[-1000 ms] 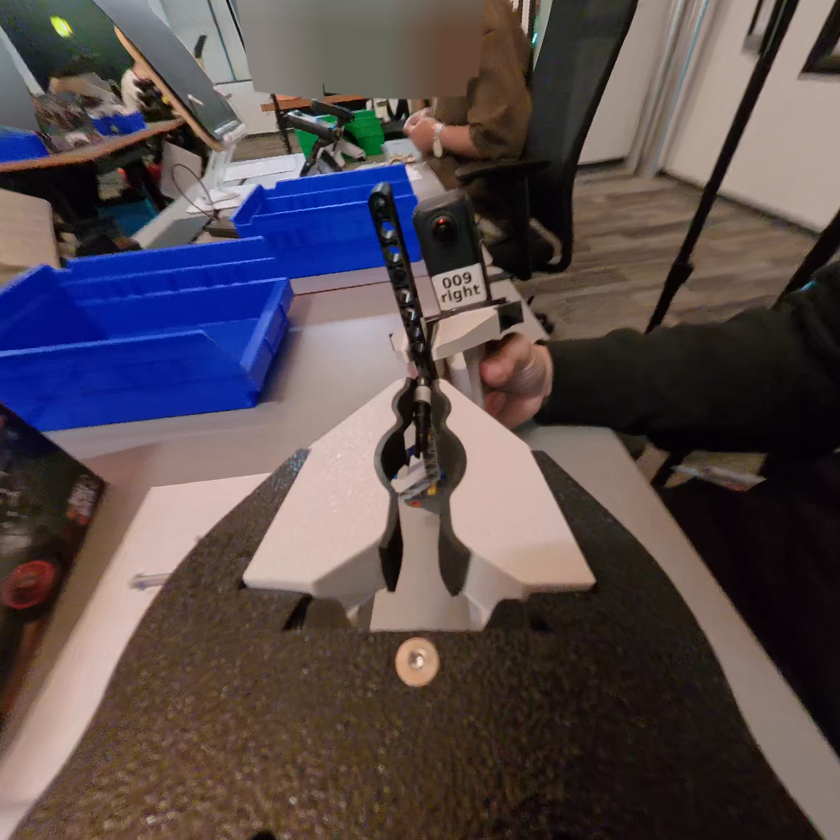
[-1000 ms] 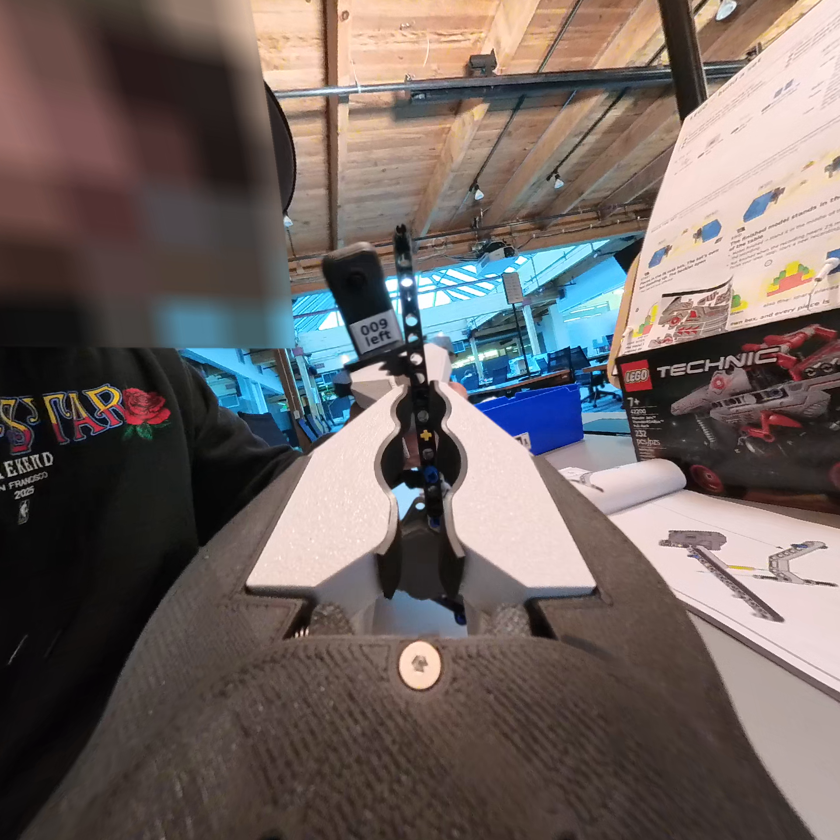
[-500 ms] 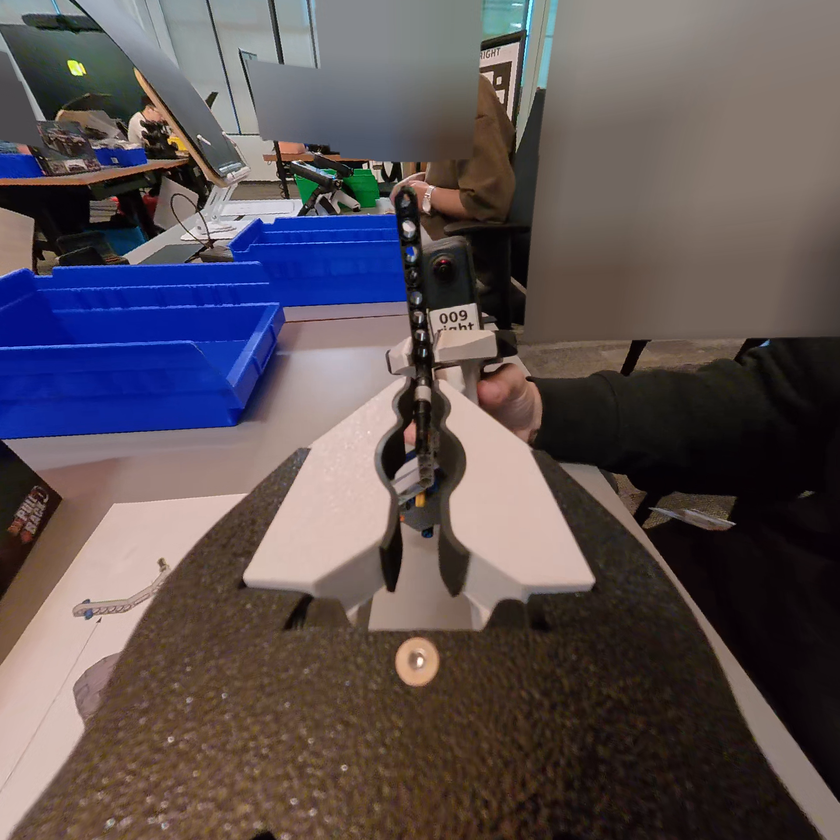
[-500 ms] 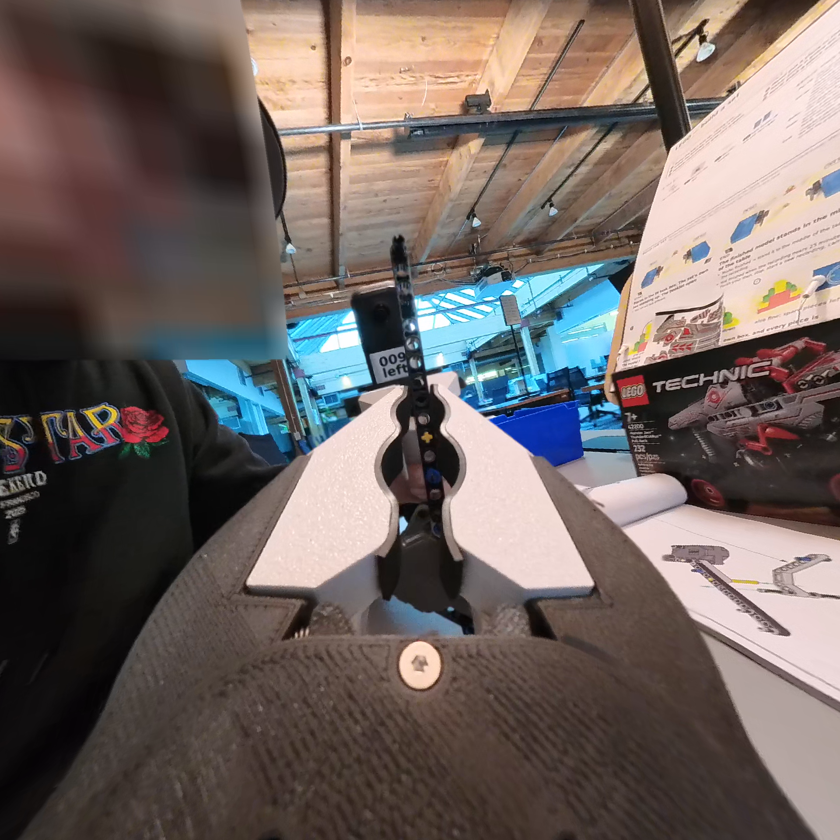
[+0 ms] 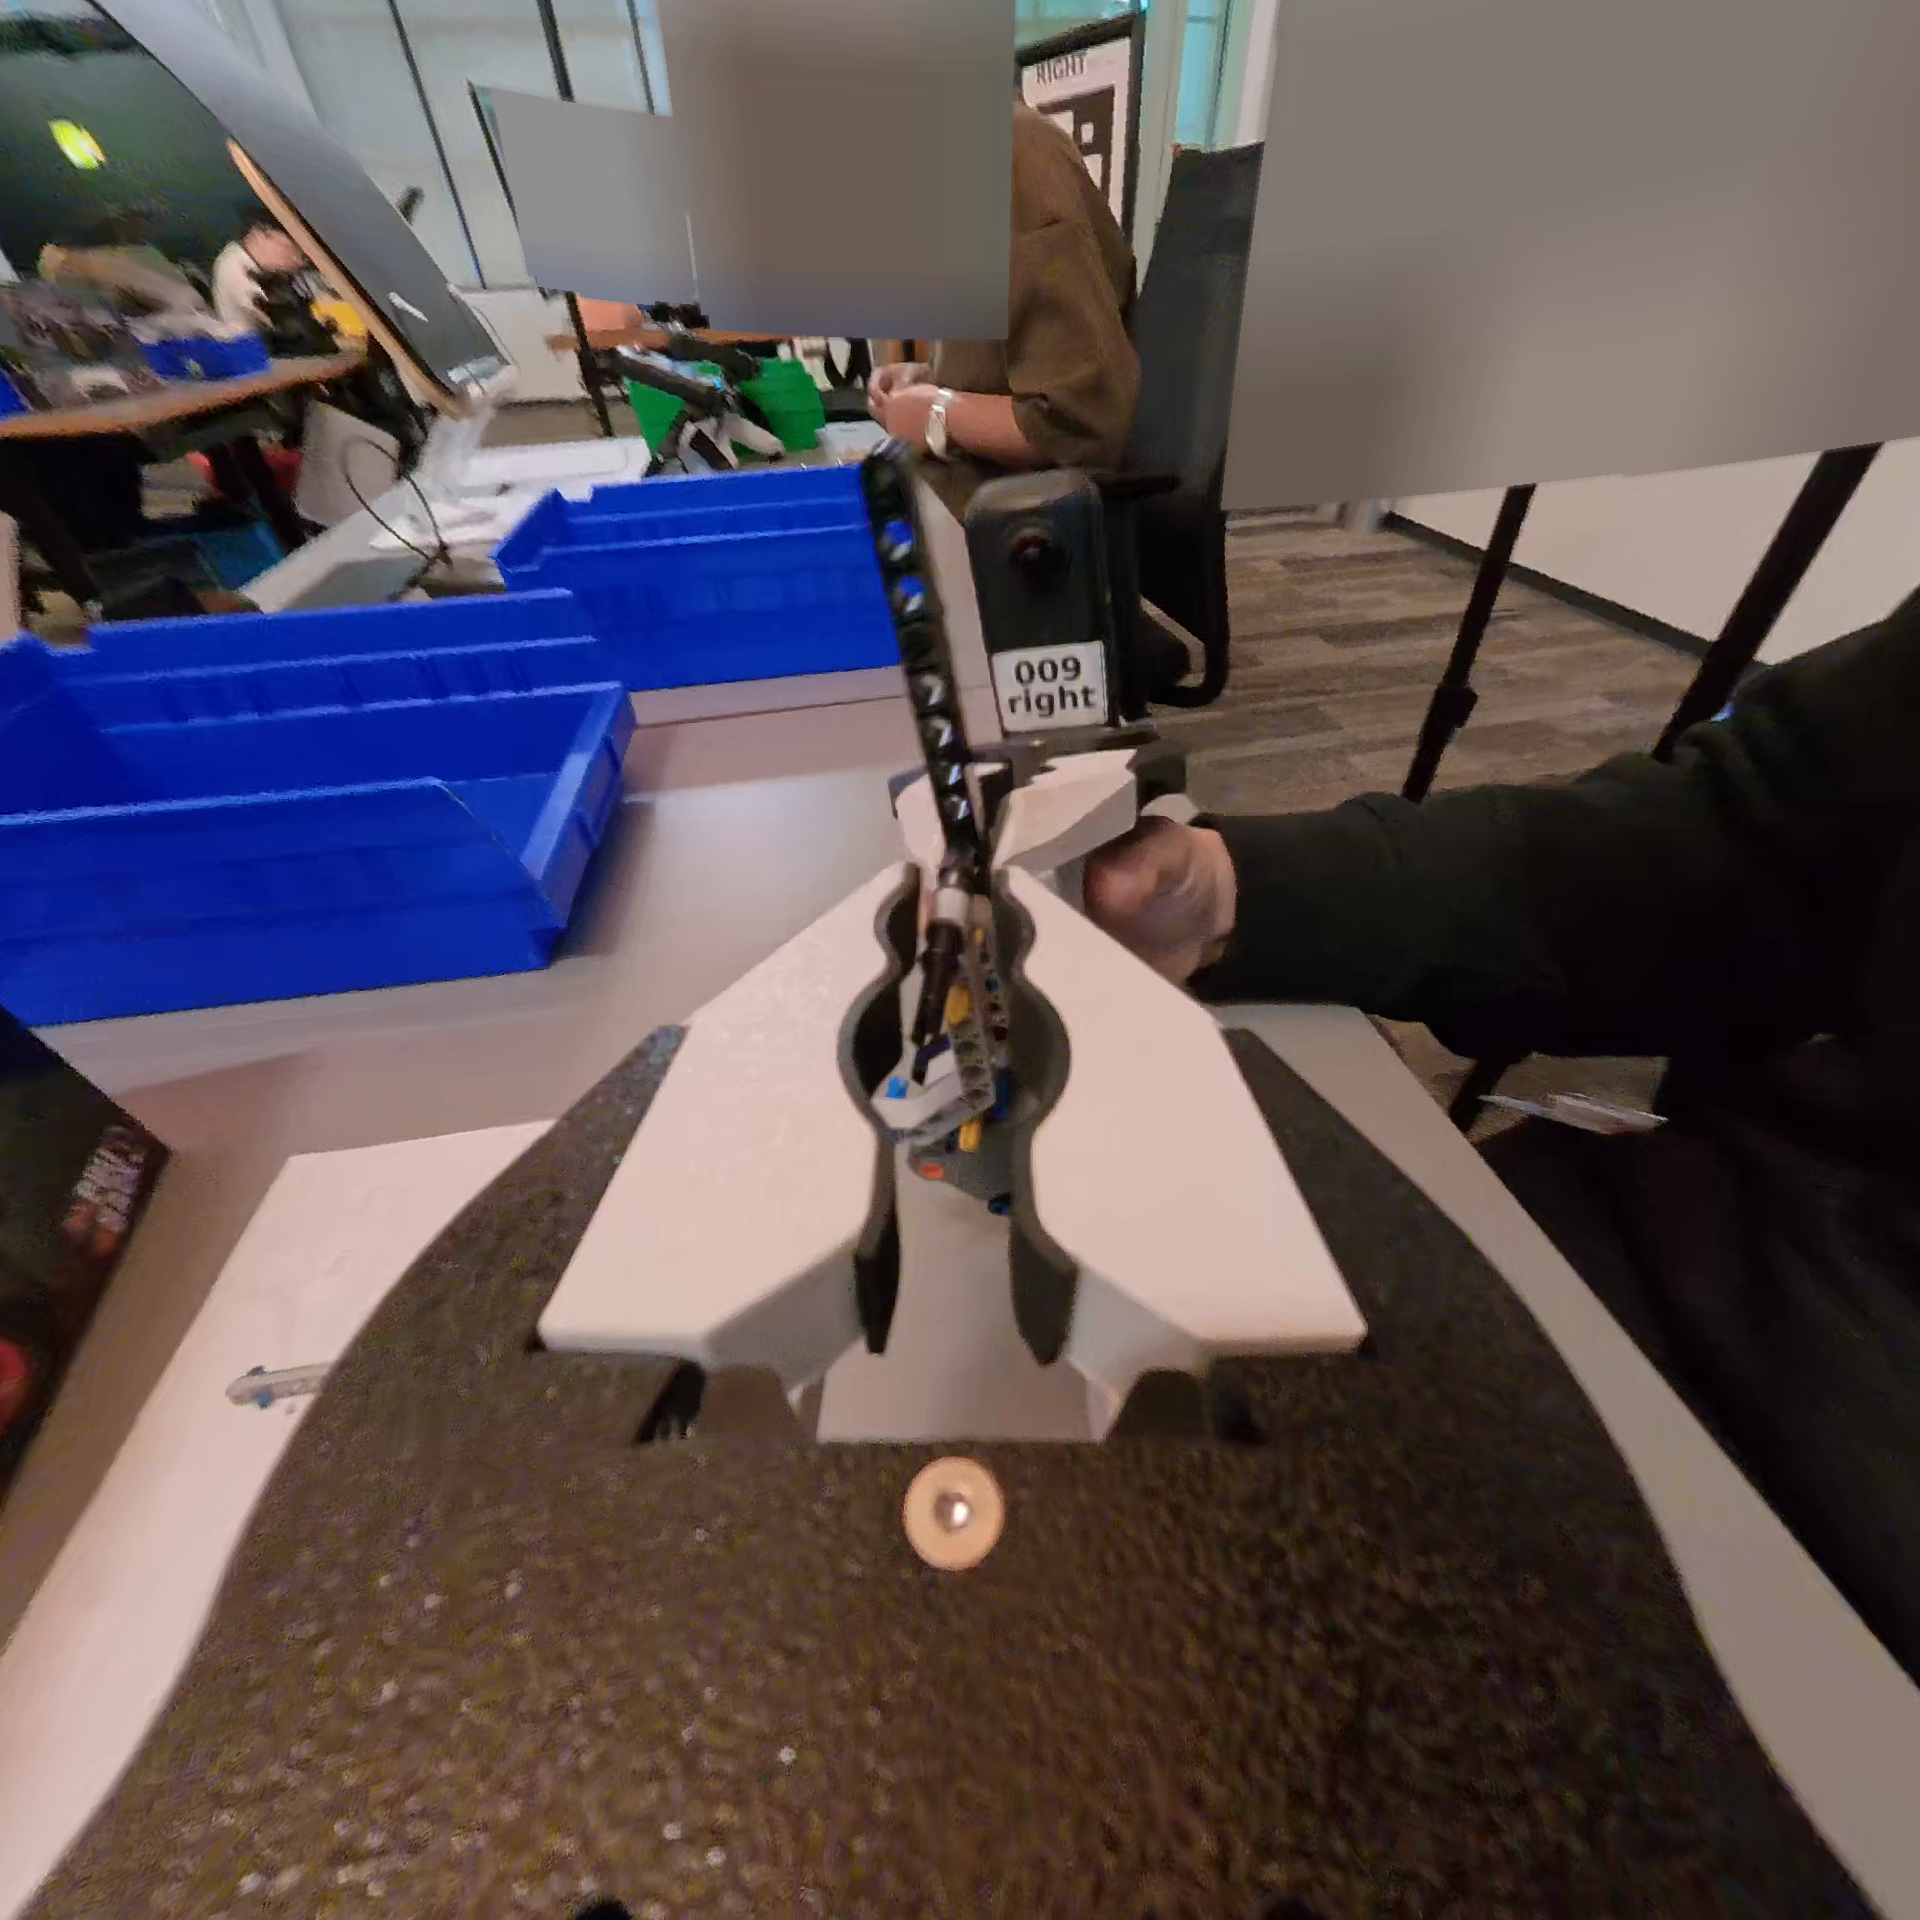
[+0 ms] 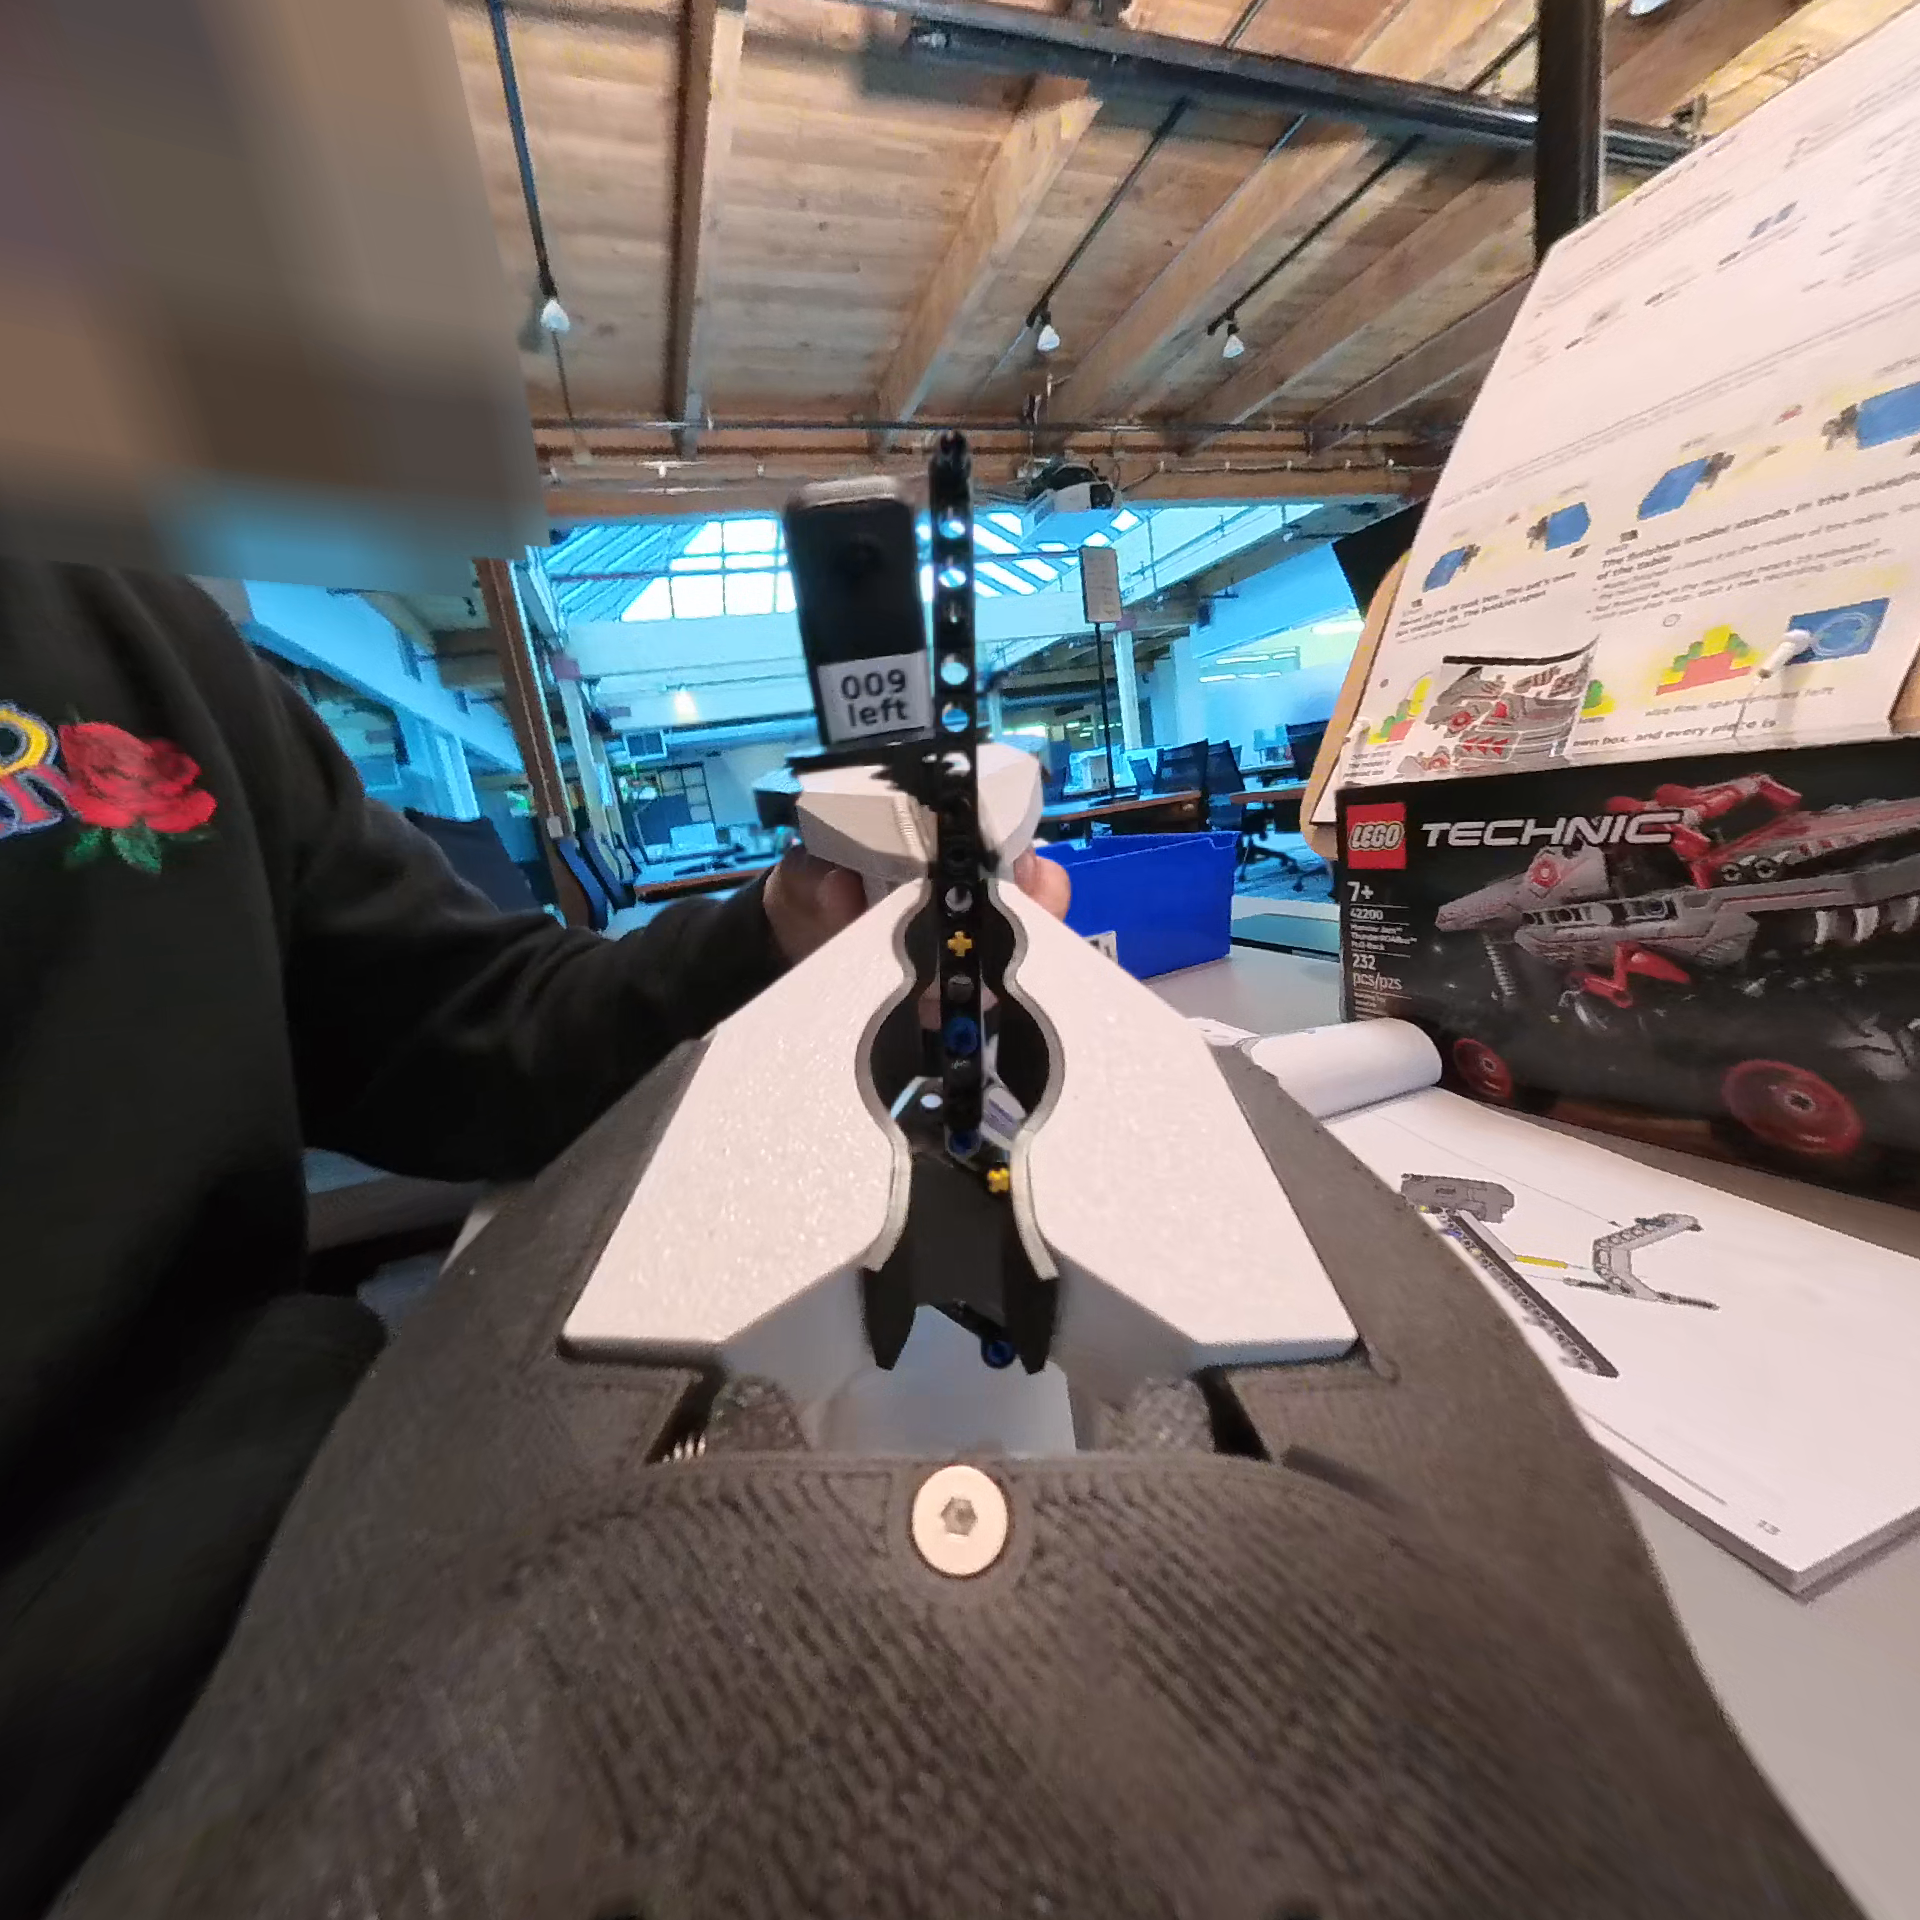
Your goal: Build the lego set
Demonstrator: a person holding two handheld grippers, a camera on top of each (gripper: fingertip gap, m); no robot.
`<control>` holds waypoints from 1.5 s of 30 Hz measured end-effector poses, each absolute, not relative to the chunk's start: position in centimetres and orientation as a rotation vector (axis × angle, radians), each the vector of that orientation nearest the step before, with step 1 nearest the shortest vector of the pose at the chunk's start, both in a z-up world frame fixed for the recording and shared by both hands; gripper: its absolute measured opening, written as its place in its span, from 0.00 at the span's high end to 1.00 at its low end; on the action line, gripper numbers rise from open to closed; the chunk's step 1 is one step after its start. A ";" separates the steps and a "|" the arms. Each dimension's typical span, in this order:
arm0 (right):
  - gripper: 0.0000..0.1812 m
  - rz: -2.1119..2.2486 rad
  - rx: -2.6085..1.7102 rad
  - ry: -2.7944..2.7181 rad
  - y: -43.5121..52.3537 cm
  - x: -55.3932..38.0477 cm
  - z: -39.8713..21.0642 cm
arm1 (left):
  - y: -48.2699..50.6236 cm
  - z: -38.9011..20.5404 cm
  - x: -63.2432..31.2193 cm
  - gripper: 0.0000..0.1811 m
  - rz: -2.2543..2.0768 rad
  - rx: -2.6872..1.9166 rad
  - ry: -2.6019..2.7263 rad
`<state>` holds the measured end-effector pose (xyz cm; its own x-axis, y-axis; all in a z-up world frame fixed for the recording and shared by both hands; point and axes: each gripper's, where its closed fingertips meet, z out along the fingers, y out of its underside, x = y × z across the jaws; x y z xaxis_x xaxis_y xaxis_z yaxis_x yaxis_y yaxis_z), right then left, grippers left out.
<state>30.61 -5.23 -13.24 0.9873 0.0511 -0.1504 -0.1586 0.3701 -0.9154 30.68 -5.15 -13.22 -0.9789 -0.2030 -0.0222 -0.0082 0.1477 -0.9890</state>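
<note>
A long black lego beam with holes stands up between both grippers, leaning a little left in the left wrist view. Grey pieces with blue and yellow pins hang at its lower end. My left gripper is shut on this lower part. My right gripper faces it from across and grips the same beam. In the right wrist view the beam rises straight from my shut right gripper, with the left gripper just behind it. The assembly is held above the table.
Blue bins stand at the left on the grey table. An open instruction booklet and the lego box lie to the right in the right wrist view. A person's dark sleeve reaches in. A seated person and tripod legs are behind. Less than 4 cm separates the two grippers' tips.
Both grippers stay shut on the assembly. The beam stood upright half a second ago and leans left again in the left wrist view. The grippers have shifted slightly together.
</note>
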 end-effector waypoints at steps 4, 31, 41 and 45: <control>0.98 0.177 -1.117 0.180 -5.9 31.7 -12.8 | -3.9 -12.5 31.5 0.89 -1.930 -0.217 2.222; 0.97 0.265 -1.025 0.245 -5.1 31.7 -12.3 | -4.3 -13.8 31.5 0.97 -1.969 -0.302 2.316; 0.97 0.269 -1.008 0.218 -5.5 31.5 -11.9 | -4.6 -13.5 31.2 0.97 -1.985 -0.272 2.289; 0.97 0.208 -1.018 0.184 -5.8 31.2 -11.8 | -4.6 -13.8 30.9 0.98 -1.938 -0.228 2.320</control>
